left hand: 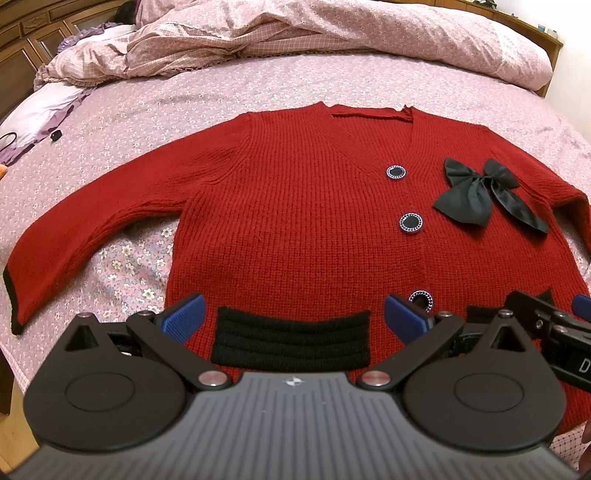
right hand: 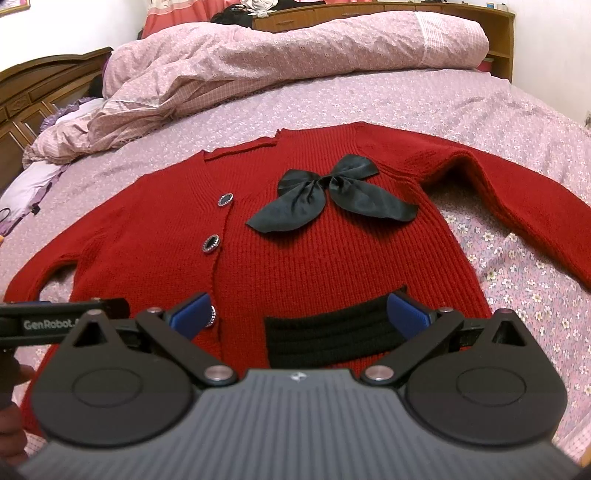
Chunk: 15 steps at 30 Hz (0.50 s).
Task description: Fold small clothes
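Observation:
A small red knit cardigan (left hand: 295, 206) (right hand: 303, 258) lies flat and face up on the bed, sleeves spread to both sides. It has dark round buttons (left hand: 410, 222), a black satin bow (left hand: 480, 192) (right hand: 328, 192) and black ribbed pockets (left hand: 291, 339) (right hand: 328, 332). My left gripper (left hand: 293, 317) hovers open over the hem, its blue pads (left hand: 184, 317) on either side of the left pocket. My right gripper (right hand: 301, 314) is open over the other pocket, nothing held. In the left wrist view the right gripper's body shows at the right edge.
A rumpled pink floral duvet (left hand: 314, 33) (right hand: 295, 55) is piled along the far side of the bed. A pillow (left hand: 40, 110) lies at the left with a small black object (left hand: 54, 136) beside it. A wooden headboard (right hand: 40, 85) stands at the left.

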Tool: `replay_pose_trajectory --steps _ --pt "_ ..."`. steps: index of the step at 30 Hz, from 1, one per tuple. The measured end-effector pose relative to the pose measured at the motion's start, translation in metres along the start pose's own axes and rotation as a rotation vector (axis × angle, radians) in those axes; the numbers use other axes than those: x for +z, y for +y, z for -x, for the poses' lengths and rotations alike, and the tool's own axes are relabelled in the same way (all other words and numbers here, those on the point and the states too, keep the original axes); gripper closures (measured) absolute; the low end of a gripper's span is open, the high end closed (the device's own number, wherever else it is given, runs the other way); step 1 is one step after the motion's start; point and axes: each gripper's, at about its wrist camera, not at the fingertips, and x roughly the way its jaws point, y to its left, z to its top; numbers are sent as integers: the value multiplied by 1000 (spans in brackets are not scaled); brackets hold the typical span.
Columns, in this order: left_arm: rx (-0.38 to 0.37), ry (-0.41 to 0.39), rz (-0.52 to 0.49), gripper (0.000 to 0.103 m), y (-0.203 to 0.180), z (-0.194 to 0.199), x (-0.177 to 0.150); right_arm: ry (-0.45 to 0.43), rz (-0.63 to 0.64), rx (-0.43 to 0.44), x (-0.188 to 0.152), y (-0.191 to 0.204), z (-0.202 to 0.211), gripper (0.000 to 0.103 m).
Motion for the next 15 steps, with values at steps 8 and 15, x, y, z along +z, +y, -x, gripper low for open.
replay_pose_trajectory --steps 8,15 --pt "0 1 0 0 0 0 0 3 -2 0 1 0 0 0" --pt "0 2 0 0 0 0 1 4 -3 0 0 -1 -1 0"
